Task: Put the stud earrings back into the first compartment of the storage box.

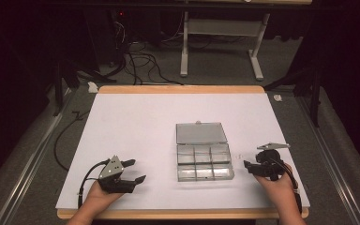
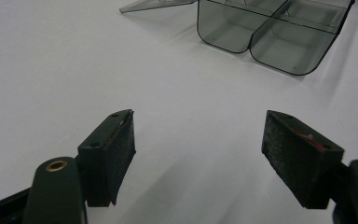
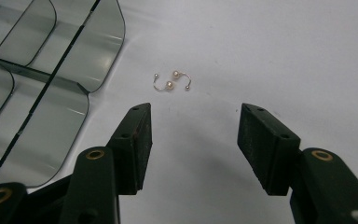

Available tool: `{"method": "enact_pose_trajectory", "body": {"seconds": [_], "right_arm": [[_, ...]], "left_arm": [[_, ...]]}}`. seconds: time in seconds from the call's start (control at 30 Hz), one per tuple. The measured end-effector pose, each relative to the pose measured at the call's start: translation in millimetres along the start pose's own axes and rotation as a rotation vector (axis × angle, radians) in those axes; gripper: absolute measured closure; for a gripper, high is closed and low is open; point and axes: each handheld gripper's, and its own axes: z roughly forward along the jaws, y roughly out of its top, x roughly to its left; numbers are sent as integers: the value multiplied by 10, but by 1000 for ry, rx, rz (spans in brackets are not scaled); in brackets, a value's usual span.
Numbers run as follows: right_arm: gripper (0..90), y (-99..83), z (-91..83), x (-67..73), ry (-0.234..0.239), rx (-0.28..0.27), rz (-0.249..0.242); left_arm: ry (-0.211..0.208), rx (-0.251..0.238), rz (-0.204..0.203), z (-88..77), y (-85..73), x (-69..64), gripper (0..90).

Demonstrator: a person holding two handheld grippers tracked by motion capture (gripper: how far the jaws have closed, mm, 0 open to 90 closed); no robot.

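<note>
Earrings [image 3: 172, 80], two pearl hooks touching, lie on the tabletop [image 1: 136, 122] just right of the open compartment box [image 1: 204, 161]. Right claw [image 3: 193, 140] wide, empty, just short of them; lower straight, pinch one hook. Left claw [image 2: 198, 154] wide, idle.

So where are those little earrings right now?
The earrings lie on the white table, just right of the clear box and ahead of the right gripper.

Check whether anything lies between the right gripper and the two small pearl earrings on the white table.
Nothing visible does. The right gripper points at the two small gold-wire pearl earrings, with bare white table between; the clear plastic compartment box sits off to one side.
</note>
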Motion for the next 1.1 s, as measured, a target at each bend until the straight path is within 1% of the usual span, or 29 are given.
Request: {"method": "enact_pose_trajectory", "body": {"seconds": [0.07,0.1,0.23,0.3,0.33,0.37,0.43,0.5,0.53,0.57,0.63,0.73,0.8,0.83,0.87,0.9,0.93,1.0,1.07,1.1], "right_arm": [[466,26,-1,-11,9,23,-3],[470,48,-2,-16,16,46,-6],[479,87,-5,-22,31,100,-20],[482,103,-8,-24,44,126,-29],[482,103,-8,-24,44,126,-29],[486,117,-13,-23,54,149,-28],[490,130,-15,-22,65,172,-38],[493,144,-16,-15,61,192,-58],[493,144,-16,-15,61,192,-58],[495,156,-22,-7,70,212,-61],[498,169,-26,-8,81,227,-65],[499,180,-21,-1,84,255,-81],[500,183,-19,8,85,262,-79],[501,189,-14,18,94,277,-81],[501,189,-14,18,94,277,-81],[501,196,-5,32,95,292,-88],[501,196,-5,32,95,292,-88],[502,209,5,48,105,317,-101],[502,216,13,58,105,337,-108],[502,216,13,58,105,337,-108]], "left_arm": [[0,0,0,0,0,1,261],[0,0,0,0,0,0,261],[-2,2,0,1,1,2,261],[-2,2,0,2,1,2,261],[-2,2,0,2,1,2,261],[-3,2,0,2,0,1,261],[-3,3,1,4,1,0,261],[-2,6,4,6,2,-3,261],[-2,6,4,6,2,-3,261],[-3,7,3,5,2,-2,261],[-2,6,3,5,2,-1,261],[-4,7,2,6,2,-1,261],[-4,7,2,5,2,-2,261],[-4,7,3,5,2,-2,261],[-4,7,3,5,2,-2,261],[-4,8,4,6,2,-3,261],[-4,8,4,6,2,-3,261],[-5,9,4,7,2,-3,261],[-6,9,5,7,2,-3,261],[-6,9,5,7,2,-3,261]]}}
